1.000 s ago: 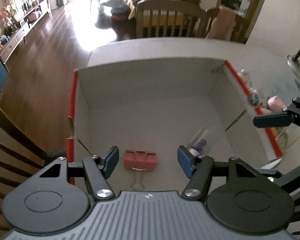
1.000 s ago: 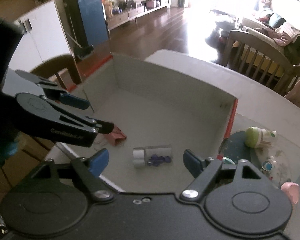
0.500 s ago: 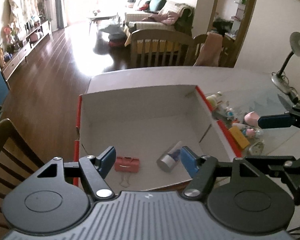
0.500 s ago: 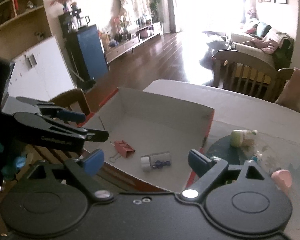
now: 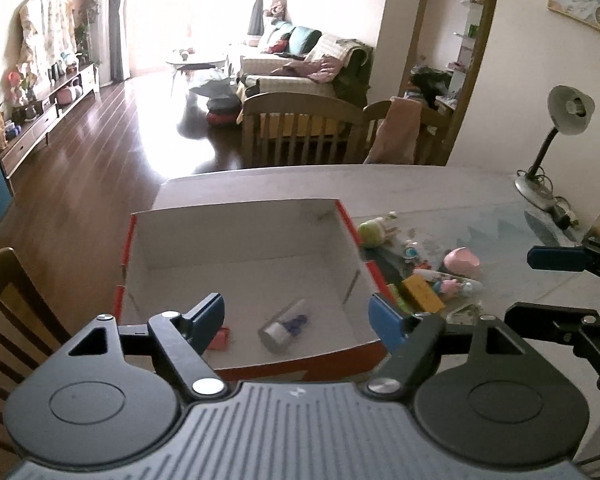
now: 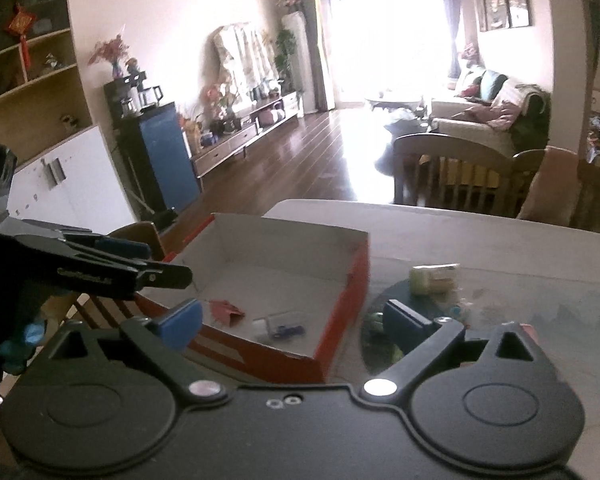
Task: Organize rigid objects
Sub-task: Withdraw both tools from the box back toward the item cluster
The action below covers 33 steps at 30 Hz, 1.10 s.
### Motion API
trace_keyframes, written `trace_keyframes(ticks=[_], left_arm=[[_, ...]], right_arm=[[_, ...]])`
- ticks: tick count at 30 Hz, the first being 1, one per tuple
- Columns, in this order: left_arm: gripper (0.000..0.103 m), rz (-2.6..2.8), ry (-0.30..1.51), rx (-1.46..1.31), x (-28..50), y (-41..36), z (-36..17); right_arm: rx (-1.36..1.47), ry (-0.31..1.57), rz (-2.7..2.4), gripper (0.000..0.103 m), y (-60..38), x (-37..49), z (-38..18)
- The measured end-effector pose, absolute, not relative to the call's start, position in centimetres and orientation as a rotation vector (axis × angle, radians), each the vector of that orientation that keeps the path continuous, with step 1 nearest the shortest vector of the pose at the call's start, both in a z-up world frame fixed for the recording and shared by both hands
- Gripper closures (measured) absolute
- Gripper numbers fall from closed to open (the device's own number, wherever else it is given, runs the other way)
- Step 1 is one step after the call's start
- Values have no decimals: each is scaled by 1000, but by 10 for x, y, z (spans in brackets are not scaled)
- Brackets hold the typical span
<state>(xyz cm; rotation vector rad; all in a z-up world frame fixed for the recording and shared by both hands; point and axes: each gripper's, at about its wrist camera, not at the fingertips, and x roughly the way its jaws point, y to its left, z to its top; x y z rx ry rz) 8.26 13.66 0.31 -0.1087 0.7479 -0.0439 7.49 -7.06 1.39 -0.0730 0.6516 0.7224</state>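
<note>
Shallow white cardboard box with red outer walls [image 5: 236, 276]: centre of the left wrist view, seated at the table's near left corner. Contents: one red binder clip [image 5: 221, 338], lower left of the box floor, partly hidden behind a fingertip; one clear plastic tube with a silver cap and blue pieces inside [image 5: 283, 326], lying on its side at lower centre.

Change over the last second: both cameras have drawn back and up; the box, which filled the view, now shows all four walls. Judged: both items are deposited and the next pick is due.

Left gripper [image 5: 300, 318]: released, blue pads wide apart, nothing between. Right gripper [image 6: 296, 320]: likewise released and empty.

Remaining stock, right of the box on the grey table [image 5: 440, 184]: green-capped bottle [image 5: 371, 231], pink cup [image 5: 462, 260], yellow block [image 5: 422, 292], small figures.

Clearance: table edge and wooden chair [image 5: 4, 320] close at lower left; open surface upper right, towards the desk lamp [image 5: 556, 140].
</note>
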Motion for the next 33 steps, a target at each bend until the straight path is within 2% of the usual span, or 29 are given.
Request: trace_keyframes(ticks=[3, 6, 18, 20, 24, 33], left_arm=[[24, -53, 734, -120, 82, 119, 4], [18, -59, 721, -127, 82, 102, 3], [17, -95, 754, -168, 105, 31, -20], [14, -102, 763, -167, 110, 19, -26], [1, -129, 764, -177, 119, -5, -37], [1, -139, 814, -173, 147, -60, -70]], right_arm=[[-57, 647, 714, 3, -93, 74, 12], [-47, 648, 705, 2, -113, 76, 9], [-41, 659, 672, 1, -186, 97, -6], [-40, 667, 664, 1, -198, 103, -11], [-47, 687, 652, 1, -217, 118, -21], [-108, 721, 620, 1, -251, 166, -48]])
